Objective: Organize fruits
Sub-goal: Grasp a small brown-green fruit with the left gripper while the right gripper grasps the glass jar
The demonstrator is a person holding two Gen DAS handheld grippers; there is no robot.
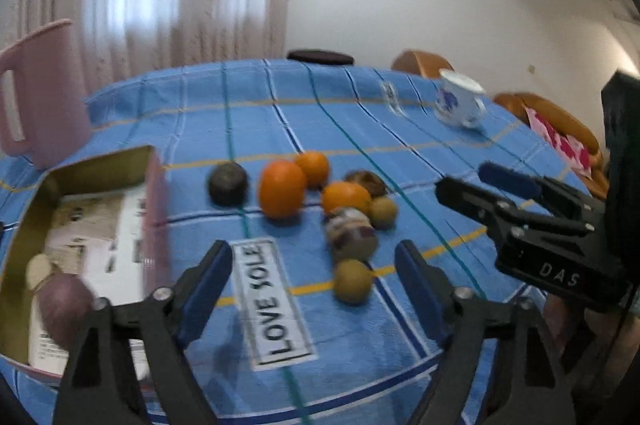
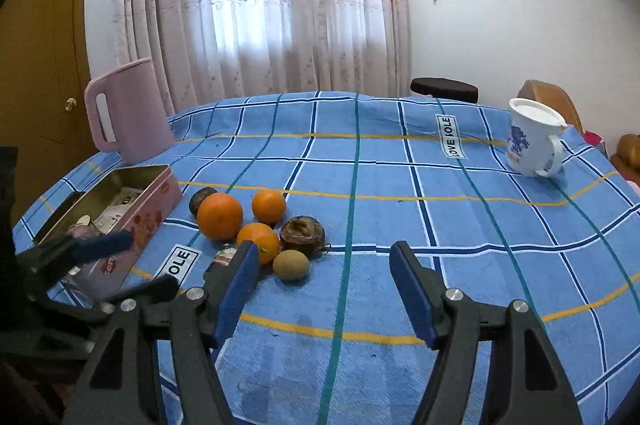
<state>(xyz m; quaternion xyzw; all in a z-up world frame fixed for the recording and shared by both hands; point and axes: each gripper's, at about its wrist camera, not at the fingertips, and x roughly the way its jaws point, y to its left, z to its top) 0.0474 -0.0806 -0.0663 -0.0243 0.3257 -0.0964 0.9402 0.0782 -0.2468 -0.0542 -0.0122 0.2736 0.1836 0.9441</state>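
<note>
Three oranges lie clustered on the blue checked tablecloth with a dark round fruit, a brown wrinkled fruit, a mottled fruit and two small green-brown fruits. An open pink tin at the left holds a purple fruit and a pale one. My left gripper is open and empty, near the fruits. My right gripper is open and empty, just right of the cluster; it also shows in the left wrist view.
A pink jug stands at the table's back left. A white mug with blue flowers stands at the back right. A dark stool and brown chairs lie beyond the table edge.
</note>
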